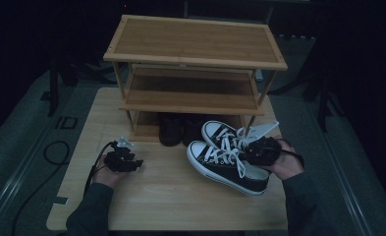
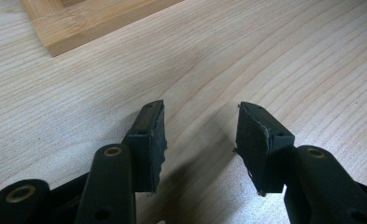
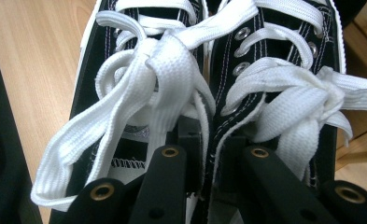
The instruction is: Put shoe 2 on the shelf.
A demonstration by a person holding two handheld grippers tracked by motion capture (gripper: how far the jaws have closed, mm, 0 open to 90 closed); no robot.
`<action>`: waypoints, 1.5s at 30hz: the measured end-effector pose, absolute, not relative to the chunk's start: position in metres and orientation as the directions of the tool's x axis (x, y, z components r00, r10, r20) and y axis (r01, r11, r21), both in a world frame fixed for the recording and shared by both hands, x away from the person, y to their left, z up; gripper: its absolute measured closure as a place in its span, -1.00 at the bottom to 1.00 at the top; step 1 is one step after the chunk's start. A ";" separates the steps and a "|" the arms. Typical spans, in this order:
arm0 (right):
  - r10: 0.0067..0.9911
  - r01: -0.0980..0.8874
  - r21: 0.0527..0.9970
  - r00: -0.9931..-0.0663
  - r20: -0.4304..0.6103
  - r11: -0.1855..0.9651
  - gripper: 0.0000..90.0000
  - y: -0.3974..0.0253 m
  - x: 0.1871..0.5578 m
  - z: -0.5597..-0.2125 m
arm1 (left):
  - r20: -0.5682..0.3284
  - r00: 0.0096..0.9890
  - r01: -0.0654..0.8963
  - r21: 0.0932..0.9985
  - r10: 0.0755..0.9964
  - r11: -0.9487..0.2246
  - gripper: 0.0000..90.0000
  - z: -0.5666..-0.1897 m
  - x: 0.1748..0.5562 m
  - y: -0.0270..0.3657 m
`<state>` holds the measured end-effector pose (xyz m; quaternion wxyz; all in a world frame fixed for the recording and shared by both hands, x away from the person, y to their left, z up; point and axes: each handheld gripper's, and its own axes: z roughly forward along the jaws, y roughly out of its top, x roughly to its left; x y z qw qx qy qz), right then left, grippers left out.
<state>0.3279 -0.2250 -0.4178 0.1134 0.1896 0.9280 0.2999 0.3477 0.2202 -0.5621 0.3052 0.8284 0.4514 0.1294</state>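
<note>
Two tools are sitting in your hands at the near half of the surface (image 1: 131, 196). Your left tool (image 1: 131, 163) is hovering low over bare wood, well apart from the shoes; in the left gripper view (image 2: 200, 140) its jaws are standing wide apart with nothing between them, and the pads (image 2: 151, 140) are showing frayed edges. A cable is trailing from it toward the surface's left edge.

Your right tool (image 1: 259, 150) is resting at the heel end of the sneakers (image 1: 220, 157). In the right gripper view (image 3: 208, 154) its jaws are pressing together on the two inner collar walls, so the pair is being pinched side by side. The white laces (image 3: 162, 79) are lying knotted and loose just ahead of the jaws, one loop drooping toward the left jaw.

The sneakers are lying on the surface to the right of centre, toes pointing away and to the left, toward the rack (image 1: 195, 49).

Farther off, the rack is standing at the back of the surface with three wooden shelves. On its bottom shelf, just beyond the sneaker toes, dark shoes (image 1: 173, 129) are sitting in shadow; their detail is too dim to tell.
</note>
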 end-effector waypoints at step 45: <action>0.177 0.032 0.653 -0.971 -0.158 0.756 0.86 -0.197 0.341 -0.336 | -0.069 0.558 0.671 0.625 0.827 -0.400 0.17 -0.562 0.348 0.220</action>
